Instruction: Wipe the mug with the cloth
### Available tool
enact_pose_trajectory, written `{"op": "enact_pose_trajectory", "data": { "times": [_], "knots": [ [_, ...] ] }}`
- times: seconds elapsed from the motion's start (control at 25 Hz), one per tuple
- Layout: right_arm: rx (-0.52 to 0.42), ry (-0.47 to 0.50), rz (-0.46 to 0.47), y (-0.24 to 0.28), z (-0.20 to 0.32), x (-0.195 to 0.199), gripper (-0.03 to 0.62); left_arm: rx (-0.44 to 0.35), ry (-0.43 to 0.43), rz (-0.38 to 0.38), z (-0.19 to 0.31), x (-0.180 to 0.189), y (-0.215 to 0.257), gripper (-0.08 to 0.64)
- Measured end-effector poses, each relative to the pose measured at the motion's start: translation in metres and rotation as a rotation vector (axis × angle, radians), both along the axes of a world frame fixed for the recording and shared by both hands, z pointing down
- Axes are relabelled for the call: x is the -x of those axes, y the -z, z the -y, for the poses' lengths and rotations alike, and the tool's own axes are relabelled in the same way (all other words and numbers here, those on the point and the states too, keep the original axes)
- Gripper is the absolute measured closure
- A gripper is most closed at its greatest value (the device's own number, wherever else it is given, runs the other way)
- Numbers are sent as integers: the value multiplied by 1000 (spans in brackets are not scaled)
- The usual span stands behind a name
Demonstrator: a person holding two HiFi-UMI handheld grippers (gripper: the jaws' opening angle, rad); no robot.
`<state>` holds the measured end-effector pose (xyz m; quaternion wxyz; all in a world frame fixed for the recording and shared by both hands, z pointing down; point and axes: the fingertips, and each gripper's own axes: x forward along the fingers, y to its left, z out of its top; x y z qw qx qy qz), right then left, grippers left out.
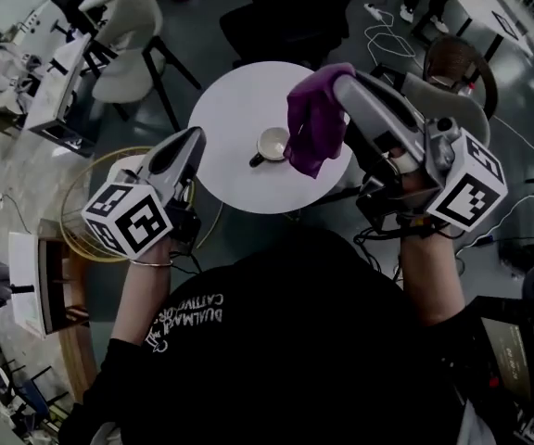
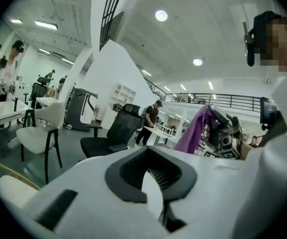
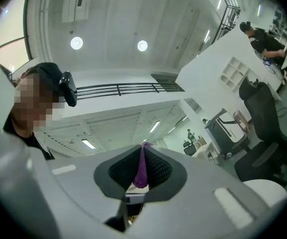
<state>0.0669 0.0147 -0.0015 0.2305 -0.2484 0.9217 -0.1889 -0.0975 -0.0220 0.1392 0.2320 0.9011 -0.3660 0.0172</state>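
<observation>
**Head view.** A round white table [image 1: 235, 170] stands on a grey floor [image 1: 193, 58]. A small white mug [image 1: 270, 145] with a dark handle sits upright on it, right of the table's middle and well inside the rim. The table's left half is bare.

The right tool [image 1: 341, 79] is held over the table's right edge with a purple cloth [image 1: 315, 120] clamped at its tip. The cloth hangs in a loose fold, and its lower edge falls just beside the mug in this picture. Whether the two touch cannot be told.

The left tool [image 1: 196, 139] sits at the table's near left rim, apart from the mug, with its tip narrowed to a point.

Beyond the far rim stands a black office chair [image 1: 281, 17], and a pale chair [image 1: 128, 44] stands off to the left. Open floor separates both from the table.

**Left gripper view.** The left tool [image 2: 152, 176] has its jaws together and nothing gripped. It looks out level across a bright hall. A pale chair [image 2: 36, 131] and a black office chair [image 2: 116, 136] stand on open floor ahead. To the right, the purple cloth [image 2: 194, 131] drapes from the right tool [image 2: 223, 128].

**Right gripper view.** The right tool [image 3: 142, 164] points up toward the ceiling lights [image 3: 142, 46]. Its dark pads are pressed on a thin strip of the purple cloth [image 3: 142, 172], which runs up between them to the tip. A black office chair [image 3: 258, 133] shows at the right edge.
</observation>
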Motion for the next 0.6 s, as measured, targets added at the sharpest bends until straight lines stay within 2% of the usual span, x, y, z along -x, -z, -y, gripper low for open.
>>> {"op": "enact_pose_trajectory", "data": {
  "times": [0.12, 0.2, 0.28, 0.4, 0.6],
  "knots": [
    [-55, -42, 13, -29, 5, 23, 572, -57, -53, 49, -8, 21, -26, 560],
    [-76, -60, -6, -43, -6, 57, 574, -74, -72, 79, -23, 51, -39, 560],
    [-85, -72, -33, -47, -25, 102, 574, -92, -85, 72, -42, 91, -35, 560],
    [-59, -90, -52, -50, -51, 165, 574, -110, -114, 57, -72, 147, -24, 560],
    [3, -131, -118, -54, -83, 233, 574, -120, -157, 53, -108, 206, -13, 560]
  ]
}}
